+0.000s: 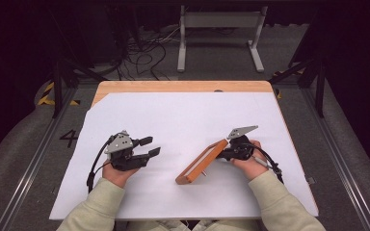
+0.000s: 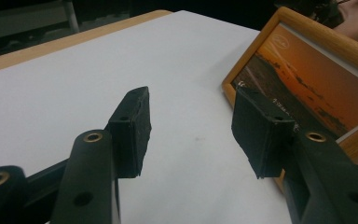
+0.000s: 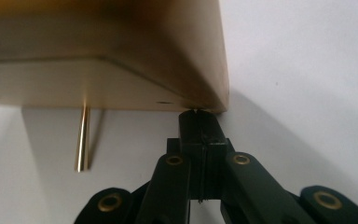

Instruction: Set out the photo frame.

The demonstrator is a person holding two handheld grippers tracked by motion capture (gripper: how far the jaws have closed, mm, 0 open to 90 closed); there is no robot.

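While the left gripper (image 1: 151,146) waits with its jaws apart and nothing between them, the right gripper (image 1: 225,153) has its jaws pressed together against the back corner of the wooden picture frame (image 1: 201,162), which stands tilted on the white sheet (image 1: 183,120) right of centre, its brass stand pin (image 3: 82,138) reaching down. To my eye the frame is being propped upright; next it needs steadying from the left, gently, so it doesn't topple

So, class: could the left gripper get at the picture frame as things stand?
Probably yes. The left gripper is open and aimed at the frame, with bare white sheet between them. The shut right gripper sits at the frame's far side, out of its path.
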